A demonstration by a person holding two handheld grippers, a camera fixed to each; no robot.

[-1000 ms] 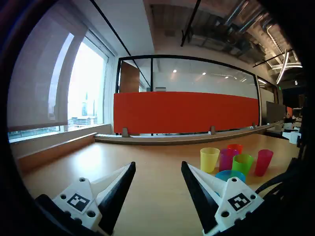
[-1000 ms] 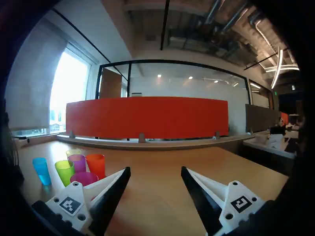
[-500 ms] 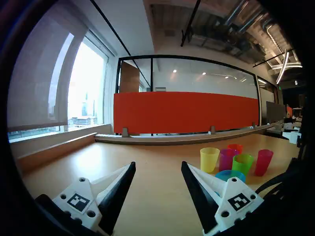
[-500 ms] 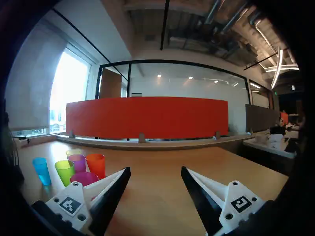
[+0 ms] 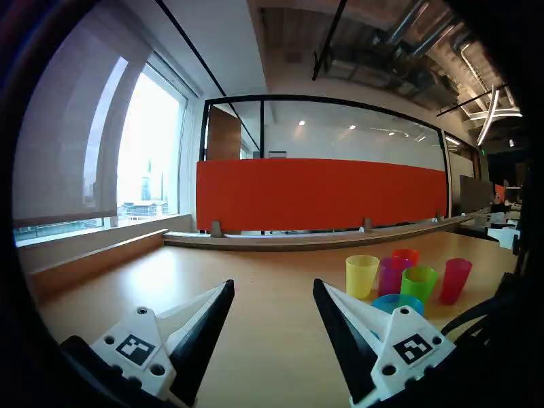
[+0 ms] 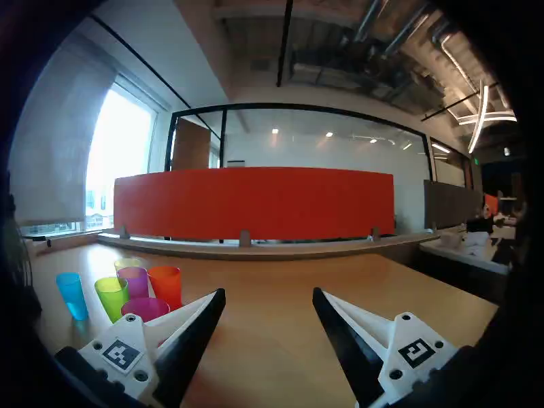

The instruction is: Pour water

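1. While both grippers hang low over the table (image 5: 177, 272), the left gripper (image 5: 272, 285) has its fingers spread wide. It grips nothing, and bare wood shows between them.
2. Over to the right gripper (image 6: 267, 294), and it's the same story: fingers parted, nothing held.
3. On markings, each white finger base carries a square black-and-white tag (image 5: 133, 349). It is a block pattern, not lettering.
4. Now the cups (image 5: 389, 272). There are six translucent plastic tumblers, all upright, bunched close together on the table.
5. In the left gripper view they sit to the right, beyond that gripper's right finger.
6. The colours are:
   - yellow cup (image 5: 360, 275)
   - purple cup (image 5: 394, 280)
   - orange cup (image 5: 406, 256)
   - green cup (image 5: 418, 283)
   - pink cup (image 5: 455, 280)
   - blue cup (image 5: 398, 302), which is nearest and partly hidden by the finger
7. In the right gripper view the bunch lies low on the left. The pink cup (image 6: 145, 309) sits just behind the left finger, and the blue cup (image 6: 71, 295) stands a little apart at the far left.
8. I cannot tell whether any cup holds water.
9. Behind it all, a red divider (image 5: 319, 194) runs along the table's far edge.
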